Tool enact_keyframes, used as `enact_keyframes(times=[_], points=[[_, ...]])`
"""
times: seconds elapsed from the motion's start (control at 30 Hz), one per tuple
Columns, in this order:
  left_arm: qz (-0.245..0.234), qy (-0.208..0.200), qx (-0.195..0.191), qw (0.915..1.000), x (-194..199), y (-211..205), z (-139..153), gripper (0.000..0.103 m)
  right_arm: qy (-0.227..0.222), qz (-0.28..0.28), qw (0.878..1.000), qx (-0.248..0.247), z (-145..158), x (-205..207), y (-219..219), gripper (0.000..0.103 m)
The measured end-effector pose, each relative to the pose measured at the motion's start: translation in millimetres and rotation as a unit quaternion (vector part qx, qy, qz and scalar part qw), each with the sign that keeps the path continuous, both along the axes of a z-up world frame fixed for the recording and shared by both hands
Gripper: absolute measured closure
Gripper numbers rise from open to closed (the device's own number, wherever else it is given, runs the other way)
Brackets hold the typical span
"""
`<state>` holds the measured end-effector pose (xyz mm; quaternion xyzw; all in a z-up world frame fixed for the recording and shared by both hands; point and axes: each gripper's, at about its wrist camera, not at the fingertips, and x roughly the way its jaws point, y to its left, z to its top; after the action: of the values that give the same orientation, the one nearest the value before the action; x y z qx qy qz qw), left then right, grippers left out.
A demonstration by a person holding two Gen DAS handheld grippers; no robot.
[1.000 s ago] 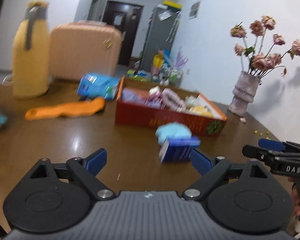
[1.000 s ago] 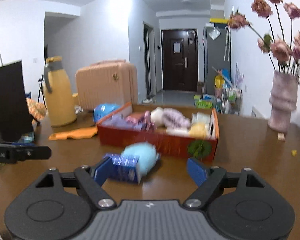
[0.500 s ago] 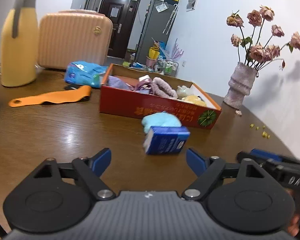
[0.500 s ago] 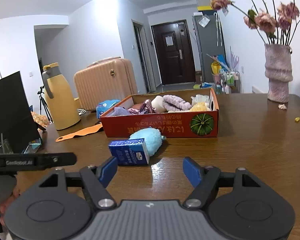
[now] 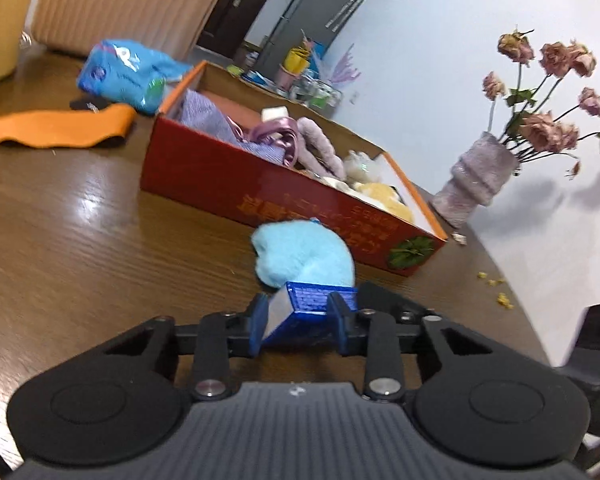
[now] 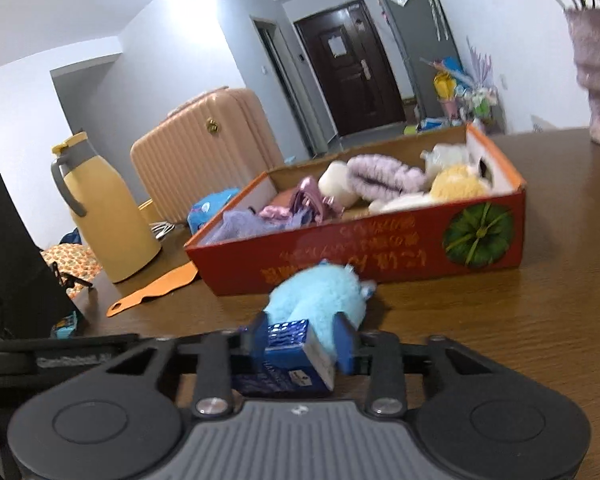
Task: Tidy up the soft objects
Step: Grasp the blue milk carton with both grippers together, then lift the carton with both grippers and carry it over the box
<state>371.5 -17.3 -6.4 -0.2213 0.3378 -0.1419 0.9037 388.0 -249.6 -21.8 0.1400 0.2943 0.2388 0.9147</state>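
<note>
A small dark blue tissue pack (image 5: pixel 320 298) lies on the brown table in front of a red cardboard box (image 5: pixel 228 184) that holds several soft things. A light blue plush (image 5: pixel 304 256) rests just behind the pack, against the box front. My left gripper (image 5: pixel 300 320) is closing, its blue pads pressed on the pack's two sides. In the right wrist view the same pack (image 6: pixel 286 334) sits between the closing jaws of my right gripper (image 6: pixel 302 340), tilted, with the plush (image 6: pixel 316 296) right behind it. Both grippers meet on the pack from opposite sides.
An orange strip (image 5: pixel 56 128) and a blue plastic packet (image 5: pixel 128 72) lie left of the box. A yellow jug (image 6: pixel 104 216), a peach suitcase (image 6: pixel 204 148) and a black bag (image 6: pixel 12 264) stand at the left, and a vase of dried roses (image 5: pixel 476 184) stands at the right.
Both grippers have come forward and down onto the blue pack and gone from wide open to narrow around it. The pack now fills the gap between each pair of fingers.
</note>
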Motion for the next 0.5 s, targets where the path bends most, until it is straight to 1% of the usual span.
enact_keyframes(times=[0.07, 0.17, 0.27, 0.37, 0.4, 0.47, 0.5], points=[[-0.003, 0.004, -0.009, 0.9999, -9.3, 1.4, -2.3, 0.074, 0.006, 0.013, 1.000, 0.017, -3.3, -6.4, -1.2, 0.078], [-0.013, 0.013, -0.017, 0.9997, -28.1, 2.1, -7.7, 0.074, 0.012, 0.022, 1.000, 0.018, -6.2, -28.7, -4.6, 0.078], [-0.033, 0.020, -0.021, 0.9990, -49.6, 0.7, -17.1, 0.071, 0.022, 0.020, 0.999, 0.022, -12.9, -56.0, -8.4, 0.078], [-0.033, 0.029, -0.021, 0.9988, -68.0, 1.0, -19.4, 0.071, 0.034, 0.023, 0.999, 0.017, -20.1, -80.9, -9.5, 0.078], [-0.036, 0.031, -0.023, 0.9986, -74.7, 1.1, -18.2, 0.069, 0.031, 0.025, 0.999, 0.011, -19.6, -91.3, -8.8, 0.077], [-0.048, 0.034, -0.028, 0.9979, -87.5, 1.2, -15.0, 0.061, 0.023, 0.034, 0.999, 0.005, -15.5, -107.9, -9.7, 0.076], [-0.054, 0.033, -0.030, 0.9976, -94.2, 1.4, -13.0, 0.061, 0.018, 0.039, 0.999, 0.007, -12.0, -115.8, -11.7, 0.075]])
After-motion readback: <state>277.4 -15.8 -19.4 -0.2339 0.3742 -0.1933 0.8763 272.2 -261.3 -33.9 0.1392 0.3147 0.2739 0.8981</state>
